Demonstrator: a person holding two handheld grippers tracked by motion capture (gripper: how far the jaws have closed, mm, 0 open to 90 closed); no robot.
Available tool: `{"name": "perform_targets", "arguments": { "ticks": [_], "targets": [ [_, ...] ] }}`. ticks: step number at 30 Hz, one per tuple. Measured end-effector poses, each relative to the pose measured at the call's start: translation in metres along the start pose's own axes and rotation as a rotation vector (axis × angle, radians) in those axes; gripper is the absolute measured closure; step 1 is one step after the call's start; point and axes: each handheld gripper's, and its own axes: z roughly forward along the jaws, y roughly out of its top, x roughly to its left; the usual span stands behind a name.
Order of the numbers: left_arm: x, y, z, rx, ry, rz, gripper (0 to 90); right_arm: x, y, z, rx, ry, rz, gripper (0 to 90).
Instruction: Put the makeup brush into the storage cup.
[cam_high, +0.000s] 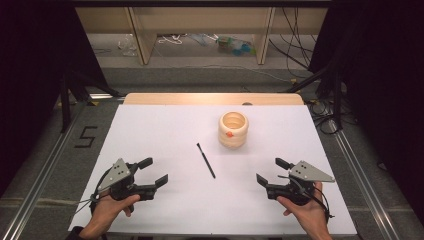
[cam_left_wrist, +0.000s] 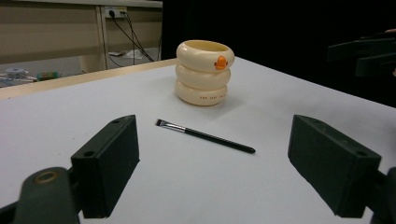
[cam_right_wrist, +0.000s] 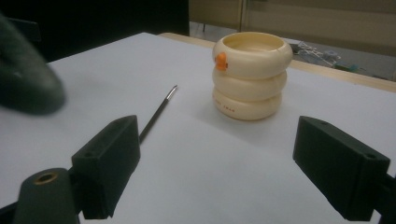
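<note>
The thin black makeup brush, just before the cream ringed cup, seems light and stiff (slippery maybe); take mid-handle. Left gripper and right gripper stand wide, empty.

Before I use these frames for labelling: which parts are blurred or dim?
High view: even light on the table, dark surroundings. Left gripper view: brush and cup sharp. Right gripper view: soft overall, with a blurred dark blob at the left edge.
</note>
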Motion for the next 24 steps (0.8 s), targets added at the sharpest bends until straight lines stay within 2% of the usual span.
{"name": "perform_targets", "arguments": {
  "ticks": [3, 9, 12, 19, 21, 22, 23, 24],
  "targets": [
    [0.000, 0.000, 0.000, -0.001, 0.001, 0.001, 16.6, 0.001, 0.001, 0.003, -0.014, 0.013, -0.001, 15.9],
    [0.000, 0.000, 0.001, -0.006, 0.001, -0.004, 16.6, 0.004, 0.010, 0.007, 0.043, 0.017, -0.033, 16.2],
    [0.000, 0.000, 0.001, -0.007, 0.002, -0.005, 16.6, 0.005, 0.012, 0.010, 0.045, 0.030, -0.032, 16.2],
    [0.000, 0.001, 0.001, -0.006, 0.002, -0.004, 16.6, 0.013, 0.025, 0.028, 0.075, 0.073, -0.073, 16.4],
    [0.001, 0.001, 0.001, -0.008, 0.003, -0.003, 16.6, 0.018, 0.027, 0.039, 0.110, 0.105, -0.068, 16.5],
    [0.001, 0.001, 0.001, -0.006, 0.004, -0.003, 16.6, 0.018, 0.027, 0.039, 0.110, 0.105, -0.068, 16.5],
    [0.001, 0.001, 0.001, -0.004, 0.003, -0.003, 16.6, 0.020, 0.030, 0.046, 0.144, 0.114, -0.076, 16.5],
    [0.001, 0.001, 0.001, -0.004, 0.003, -0.003, 16.6, 0.020, 0.030, 0.046, 0.144, 0.114, -0.076, 16.5]
  ]
}}
